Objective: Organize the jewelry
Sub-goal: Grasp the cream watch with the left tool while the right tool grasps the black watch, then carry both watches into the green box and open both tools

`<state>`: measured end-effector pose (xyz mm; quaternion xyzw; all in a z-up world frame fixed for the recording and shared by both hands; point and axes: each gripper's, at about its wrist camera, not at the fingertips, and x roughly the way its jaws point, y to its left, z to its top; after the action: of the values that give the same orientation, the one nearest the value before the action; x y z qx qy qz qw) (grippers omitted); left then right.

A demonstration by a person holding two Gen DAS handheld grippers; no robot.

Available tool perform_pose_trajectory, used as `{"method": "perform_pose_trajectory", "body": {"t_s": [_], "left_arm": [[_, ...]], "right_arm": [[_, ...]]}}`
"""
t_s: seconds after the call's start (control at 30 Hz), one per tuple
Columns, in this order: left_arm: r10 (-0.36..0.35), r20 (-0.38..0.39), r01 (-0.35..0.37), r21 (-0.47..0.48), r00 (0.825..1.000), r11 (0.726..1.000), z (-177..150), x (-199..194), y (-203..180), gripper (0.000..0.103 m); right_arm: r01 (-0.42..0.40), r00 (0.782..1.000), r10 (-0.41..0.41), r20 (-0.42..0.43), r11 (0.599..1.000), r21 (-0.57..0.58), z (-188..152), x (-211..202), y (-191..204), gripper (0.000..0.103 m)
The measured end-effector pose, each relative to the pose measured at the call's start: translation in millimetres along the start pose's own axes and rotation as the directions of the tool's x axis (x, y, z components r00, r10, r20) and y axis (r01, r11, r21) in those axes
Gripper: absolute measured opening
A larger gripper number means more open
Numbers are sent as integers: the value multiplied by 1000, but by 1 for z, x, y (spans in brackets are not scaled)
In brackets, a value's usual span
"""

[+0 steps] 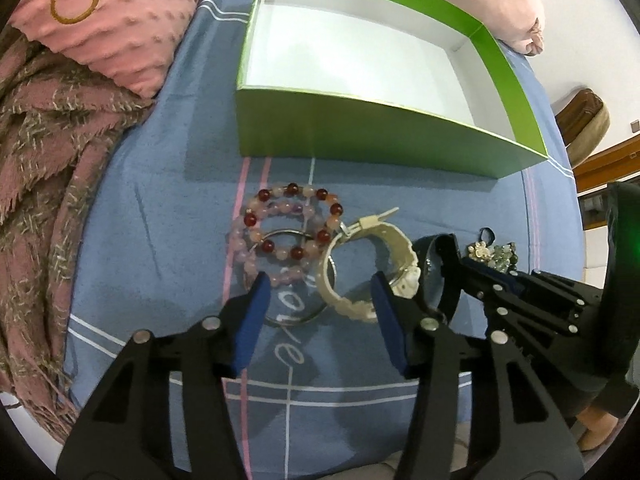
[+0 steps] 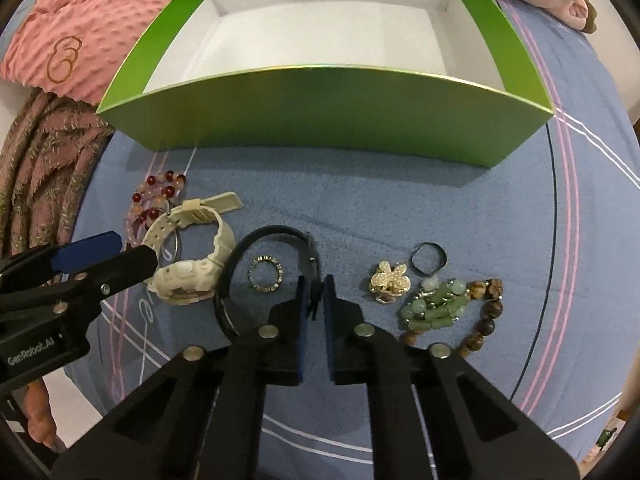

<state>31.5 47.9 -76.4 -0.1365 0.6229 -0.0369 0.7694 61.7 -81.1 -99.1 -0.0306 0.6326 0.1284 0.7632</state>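
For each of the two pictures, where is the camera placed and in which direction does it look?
Left wrist view: sits on the left tool, looking steeply down at the beaded bracelets and white watch on the blue sheet; its own fingers show, and the right tool enters from the right.
Right wrist view: sits on the right tool, looking down at the black band that it pinches; the left tool enters from the left.
Both show the green box, the white watch and the pink pillow.
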Motion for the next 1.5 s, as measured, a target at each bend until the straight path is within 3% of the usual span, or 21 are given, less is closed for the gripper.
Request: {"method": "perform_pose_trajectory", "body": {"t_s": [0.07, 0.13, 0.23, 0.43, 0.77, 0.9, 1.1, 1.27, 1.5], "left_arm": [[-4, 0, 4, 7, 1000, 1000, 0, 0, -1, 46], [-14, -11, 14, 7, 1000, 1000, 1, 3, -3, 35], [-25, -20, 26, 17, 999, 1000, -1, 5, -6, 31], [-79, -70, 81, 26, 994, 996, -14, 6, -8, 29], [-62, -73, 62, 7, 995, 998, -10, 16, -7, 29], [-66, -76, 66, 7, 995, 998, -11, 16, -7, 17], [-82, -95, 81, -7, 992, 997, -18, 23, -1, 16], [-69, -84, 70, 7, 994, 998, -19, 24, -6, 16], [-87, -32, 87, -3, 996, 996, -16, 12, 0, 8]], "right_arm": [[2, 1000, -2, 2, 1000, 0, -1, 0, 0, 6], [9, 1000, -9, 4, 1000, -10, -6, -1, 0, 6], [18, 1000, -18, 7, 1000, -25, -11, -3, 5, 6], [16, 1000, -16, 6, 1000, -23, -18, -3, 9, 6], [15, 1000, -14, 12, 1000, -25, -20, 2, 11, 6], [11, 1000, -11, 12, 1000, -20, -23, 3, 12, 6], [11, 1000, -11, 9, 1000, -12, -28, 1, 8, 6], [19, 1000, -19, 4, 1000, -15, -29, 3, 11, 6], [-2, 999, 2, 38, 1000, -1, -31, -7, 8, 5]]}}
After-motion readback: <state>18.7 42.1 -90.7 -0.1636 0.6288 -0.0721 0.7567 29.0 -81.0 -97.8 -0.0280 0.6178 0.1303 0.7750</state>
